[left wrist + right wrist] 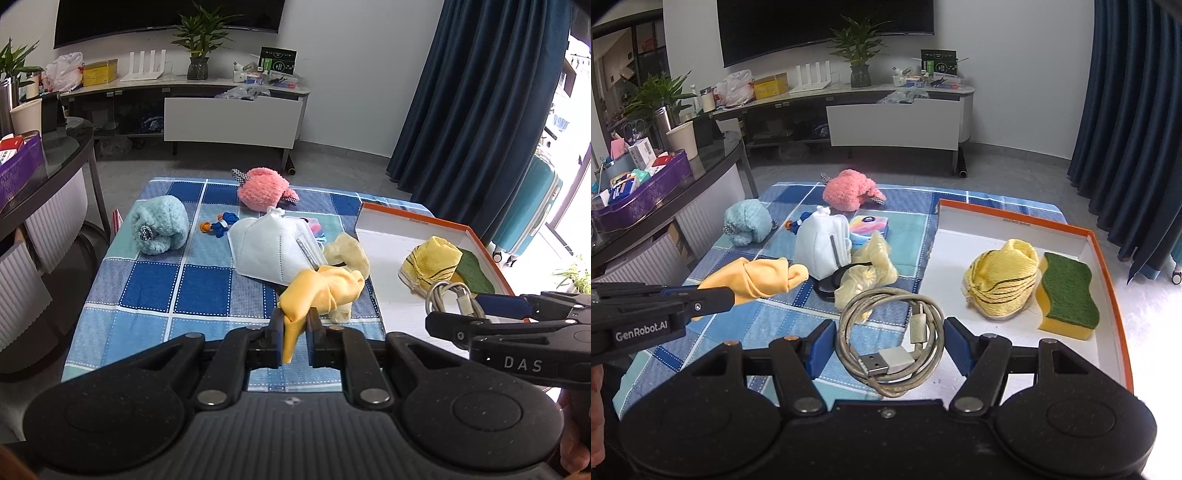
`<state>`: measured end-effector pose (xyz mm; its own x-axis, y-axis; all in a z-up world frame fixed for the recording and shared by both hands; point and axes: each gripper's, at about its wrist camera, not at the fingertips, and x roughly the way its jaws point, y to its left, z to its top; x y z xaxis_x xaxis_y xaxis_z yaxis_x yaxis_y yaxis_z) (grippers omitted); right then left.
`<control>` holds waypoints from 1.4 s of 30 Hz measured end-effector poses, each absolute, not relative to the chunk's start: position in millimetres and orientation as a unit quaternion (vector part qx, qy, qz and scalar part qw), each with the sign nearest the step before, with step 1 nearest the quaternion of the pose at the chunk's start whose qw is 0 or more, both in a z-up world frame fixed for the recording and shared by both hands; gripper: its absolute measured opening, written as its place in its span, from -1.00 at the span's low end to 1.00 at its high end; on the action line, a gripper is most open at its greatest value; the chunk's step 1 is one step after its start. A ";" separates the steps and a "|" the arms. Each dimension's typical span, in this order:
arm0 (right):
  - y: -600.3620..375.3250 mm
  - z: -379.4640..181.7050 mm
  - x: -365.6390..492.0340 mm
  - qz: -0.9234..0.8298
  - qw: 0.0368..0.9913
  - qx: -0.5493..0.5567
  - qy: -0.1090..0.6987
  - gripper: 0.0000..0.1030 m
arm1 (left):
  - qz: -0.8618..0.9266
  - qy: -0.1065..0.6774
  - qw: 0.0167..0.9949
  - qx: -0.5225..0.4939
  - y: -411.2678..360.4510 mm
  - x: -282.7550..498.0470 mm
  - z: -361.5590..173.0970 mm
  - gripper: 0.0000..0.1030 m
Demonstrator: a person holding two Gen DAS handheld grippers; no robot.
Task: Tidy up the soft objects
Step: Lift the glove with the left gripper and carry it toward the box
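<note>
My left gripper is shut on an orange-yellow cloth, held above the blue checked tablecloth; the cloth also shows in the right wrist view. My right gripper holds a coiled grey USB cable between its blue pads at the near edge of the orange-rimmed white tray. In the tray lie a yellow knitted cloth and a yellow-green sponge. On the cloth sit a white mask, a teal towel roll, a pink plush and a pale yellow bag.
A small blue and orange toy and a colourful packet lie behind the mask. A dark glass table with a purple basket stands at the left. A TV cabinet is behind, blue curtains at the right.
</note>
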<state>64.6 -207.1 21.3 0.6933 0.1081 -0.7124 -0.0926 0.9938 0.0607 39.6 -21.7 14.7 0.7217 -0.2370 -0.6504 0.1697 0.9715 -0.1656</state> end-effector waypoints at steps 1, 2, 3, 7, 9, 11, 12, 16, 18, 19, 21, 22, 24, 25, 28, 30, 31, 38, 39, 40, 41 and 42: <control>-209.1 22.0 63.4 0.054 0.920 0.012 0.387 0.50 | -0.109 0.357 0.927 -0.046 -23.2 39.4 15.1 -0.73; -210.5 23.1 62.2 0.053 0.921 0.013 0.386 0.50 | -0.110 0.357 0.927 -0.045 -24.6 38.8 15.5 -0.73; -211.8 23.8 61.2 0.051 0.921 0.013 0.385 0.50 | -0.110 0.357 0.927 -0.043 -25.8 39.1 16.0 -0.73; -217.5 25.4 58.3 0.047 0.922 0.015 0.383 0.50 | -0.111 0.357 0.927 -0.038 -32.1 38.3 17.6 -0.73; -219.8 26.0 57.5 0.043 0.923 0.017 0.383 0.50 | -0.112 0.356 0.927 -0.035 -34.9 38.1 18.3 -0.73; -222.8 26.8 56.6 0.041 0.923 0.019 0.382 0.50 | -0.114 0.356 0.927 -0.034 -36.9 38.3 19.0 -0.73; -224.1 27.2 56.3 0.039 0.923 0.020 0.381 0.50 | -0.113 0.356 0.927 -0.032 -38.2 38.2 19.3 -0.73; -229.8 28.5 54.7 0.034 0.924 0.024 0.379 0.50 | -0.117 0.356 0.927 -0.031 -42.3 39.4 19.7 -0.73; -232.4 28.9 53.9 0.031 0.925 0.025 0.379 0.50 | -0.120 0.356 0.926 -0.030 -44.9 39.4 20.2 -0.73; -233.7 29.0 53.6 0.029 0.925 0.026 0.379 0.50 | -0.121 0.355 0.926 -0.028 -46.1 39.3 20.3 -0.73; -236.5 29.3 53.0 0.028 0.925 0.028 0.378 0.50 | -0.124 0.356 0.926 -0.027 -48.9 39.0 20.4 -0.73; -237.7 29.4 52.3 0.026 0.925 0.028 0.378 0.50 | -0.124 0.355 0.926 -0.026 -50.2 38.7 20.6 -0.73; -240.0 29.6 51.2 0.025 0.925 0.030 0.377 0.50 | -0.127 0.355 0.926 -0.024 -52.8 38.6 20.8 -0.73; -241.2 29.7 50.6 0.024 0.925 0.030 0.377 0.50 | -0.128 0.355 0.926 -0.024 -53.9 38.6 21.0 -0.73; -245.1 29.9 49.4 0.020 0.926 0.035 0.376 0.50 | -0.131 0.355 0.925 -0.022 -58.3 39.2 20.6 -0.73; -248.3 29.4 49.0 0.017 0.926 0.037 0.376 0.50 | -0.135 0.356 0.924 -0.020 -61.7 40.0 20.3 -0.73; -249.6 29.3 48.6 0.016 0.926 0.037 0.376 0.50 | -0.136 0.357 0.924 -0.020 -63.4 40.1 20.2 -0.73; -260.5 29.9 46.0 0.005 0.926 0.044 0.375 0.50 | -0.148 0.357 0.922 -0.014 -75.9 40.3 19.6 -0.73; -262.0 29.9 45.5 0.003 0.926 0.045 0.375 0.50 | -0.150 0.357 0.922 -0.012 -78.4 40.3 19.5 -0.73; -263.6 29.9 44.7 0.001 0.926 0.046 0.375 0.50 | -0.152 0.357 0.922 -0.011 -80.4 40.3 19.6 -0.73; -265.4 30.0 43.8 -0.001 0.926 0.046 0.374 0.50 | -0.154 0.357 0.921 -0.011 -82.1 40.2 19.7 -0.73; -266.9 30.2 43.2 -0.002 0.926 0.047 0.374 0.50 | -0.156 0.357 0.921 -0.010 -84.1 39.9 19.8 -0.73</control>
